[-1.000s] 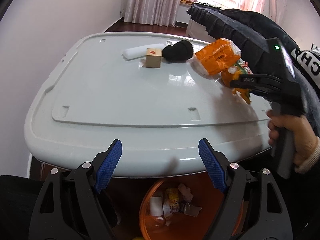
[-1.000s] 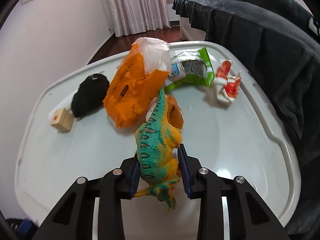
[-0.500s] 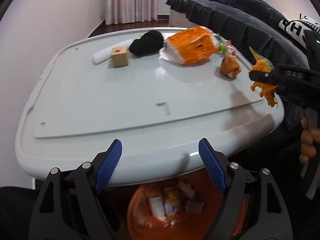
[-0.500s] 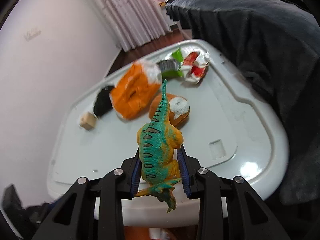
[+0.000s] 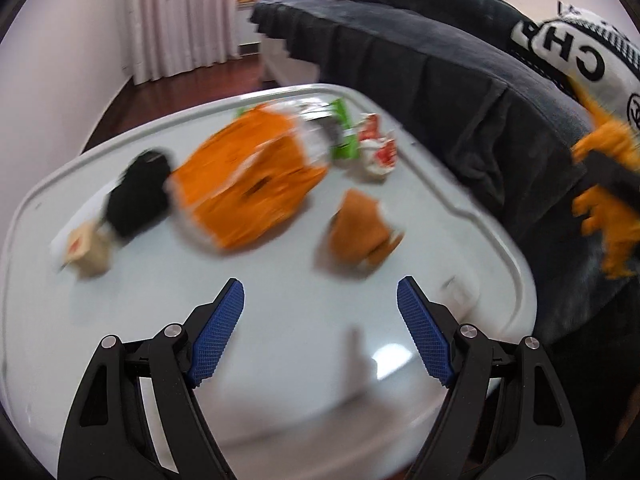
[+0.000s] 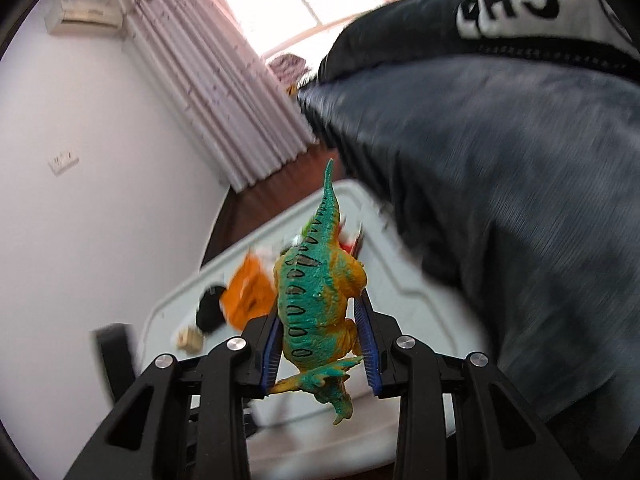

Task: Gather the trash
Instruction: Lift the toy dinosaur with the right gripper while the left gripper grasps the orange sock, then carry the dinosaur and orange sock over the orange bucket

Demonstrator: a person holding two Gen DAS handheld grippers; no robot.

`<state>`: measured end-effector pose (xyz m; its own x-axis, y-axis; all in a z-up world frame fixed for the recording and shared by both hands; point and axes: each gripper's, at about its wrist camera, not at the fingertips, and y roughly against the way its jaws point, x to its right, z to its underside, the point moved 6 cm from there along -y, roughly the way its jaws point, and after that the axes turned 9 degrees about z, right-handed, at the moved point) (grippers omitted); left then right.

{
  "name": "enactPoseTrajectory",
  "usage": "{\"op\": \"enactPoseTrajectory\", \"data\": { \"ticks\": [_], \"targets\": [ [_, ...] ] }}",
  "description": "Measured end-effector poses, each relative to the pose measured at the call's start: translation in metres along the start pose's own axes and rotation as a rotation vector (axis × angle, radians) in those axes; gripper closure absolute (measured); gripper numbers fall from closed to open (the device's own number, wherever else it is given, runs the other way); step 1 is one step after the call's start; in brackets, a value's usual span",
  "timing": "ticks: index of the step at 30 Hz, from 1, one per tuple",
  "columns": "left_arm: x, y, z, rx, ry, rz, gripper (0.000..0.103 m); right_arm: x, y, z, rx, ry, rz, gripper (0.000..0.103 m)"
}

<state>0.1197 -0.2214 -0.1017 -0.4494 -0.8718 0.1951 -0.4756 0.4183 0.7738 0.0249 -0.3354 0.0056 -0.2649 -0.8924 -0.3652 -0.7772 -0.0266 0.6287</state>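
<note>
My right gripper is shut on a green and orange toy dinosaur, held in the air past the table's right edge; the dinosaur also shows at the right of the left wrist view. My left gripper is open and empty above the white table. On the table lie an orange plastic bag, a brown bread-like piece, a green wrapper, a red and white wrapper, a black lump and a small wooden block.
A dark grey quilt lies on a bed right of the table, with a black and white cloth on it. Pink curtains hang at the far wall. The left wrist view is motion-blurred.
My left gripper has moved forward over the table, so the orange bin below is out of view. My right gripper has lifted the dinosaur up and back, off the table's right side.
</note>
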Motion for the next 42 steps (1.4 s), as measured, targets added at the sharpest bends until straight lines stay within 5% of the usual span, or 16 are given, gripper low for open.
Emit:
{"op": "enactPoseTrajectory", "data": {
  "ticks": [7, 9, 10, 17, 24, 33, 42],
  "targets": [
    [0.022, -0.057, -0.022, -0.050, -0.045, 0.008, 0.026, 0.019, 0.006, -0.016, 0.064, -0.049, 0.011, 0.070],
    [0.024, -0.068, -0.025, -0.053, -0.067, -0.017, 0.039, 0.021, 0.002, -0.014, 0.043, -0.060, -0.001, 0.069],
    [0.025, -0.074, -0.025, -0.065, -0.073, -0.026, 0.059, 0.022, 0.001, -0.012, 0.033, -0.064, -0.008, 0.069],
    [0.018, -0.060, -0.016, -0.044, -0.023, -0.019, 0.072, 0.009, -0.007, -0.009, 0.024, -0.021, -0.004, 0.069],
    [0.003, 0.034, 0.025, 0.001, 0.042, -0.020, 0.072, -0.011, -0.015, 0.003, -0.023, 0.077, -0.024, 0.069],
    [-0.038, 0.151, 0.124, 0.024, 0.140, -0.206, 0.072, -0.064, 0.003, 0.070, -0.159, 0.279, -0.170, 0.069],
    [-0.041, 0.171, 0.194, -0.011, 0.255, -0.211, 0.072, -0.089, 0.069, 0.159, -0.276, 0.490, -0.267, 0.069]
  ]
}}
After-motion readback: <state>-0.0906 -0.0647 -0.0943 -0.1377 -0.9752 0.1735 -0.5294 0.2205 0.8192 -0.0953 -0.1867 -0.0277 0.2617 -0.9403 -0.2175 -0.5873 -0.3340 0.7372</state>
